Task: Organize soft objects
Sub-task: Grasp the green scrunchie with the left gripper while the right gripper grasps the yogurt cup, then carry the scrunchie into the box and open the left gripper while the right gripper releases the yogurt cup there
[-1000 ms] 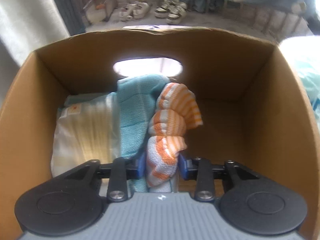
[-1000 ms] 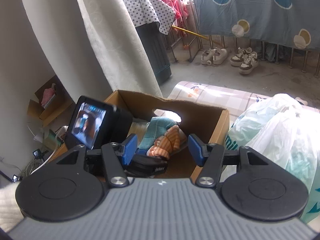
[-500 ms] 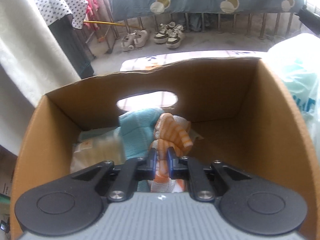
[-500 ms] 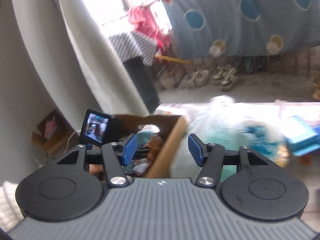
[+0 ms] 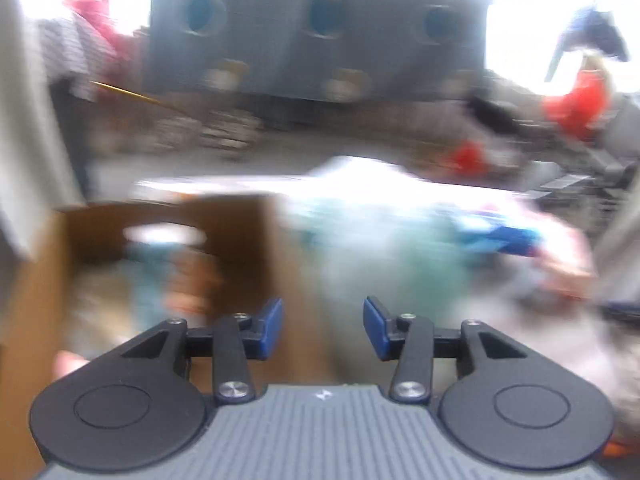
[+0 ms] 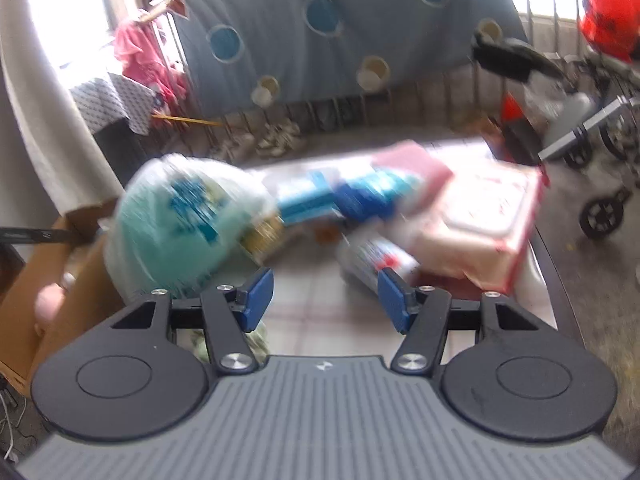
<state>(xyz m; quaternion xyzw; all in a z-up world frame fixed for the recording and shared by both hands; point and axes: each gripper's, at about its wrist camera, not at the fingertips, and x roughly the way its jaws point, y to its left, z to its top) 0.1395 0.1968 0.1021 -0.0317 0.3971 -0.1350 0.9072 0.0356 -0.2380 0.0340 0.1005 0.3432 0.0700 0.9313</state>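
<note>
In the blurred left wrist view my left gripper (image 5: 322, 328) hangs above the right wall of the cardboard box (image 5: 248, 236), its jaws opening with nothing between them. Inside the box lie a teal cloth (image 5: 150, 276) and the orange striped cloth (image 5: 192, 276). My right gripper (image 6: 325, 300) stands open and empty over the tiled table (image 6: 312, 320), between a pale green plastic bag (image 6: 180, 224) on the left and a small wrapped pack (image 6: 376, 256) on the right. A large pink pack (image 6: 480, 220) and blue packs (image 6: 340, 196) lie behind.
The cardboard box (image 6: 48, 280) sits at the table's left, with a person's hand (image 6: 48, 304) beside it. A patterned blue sheet (image 6: 340, 32) hangs behind, shoes (image 6: 276, 140) below it. A wheeled frame (image 6: 600, 144) stands off the table's right edge.
My left gripper let go of the orange striped cloth in the box, rose and swung right with its jaws apart. My right gripper swept right, from the box to the packs on the table.
</note>
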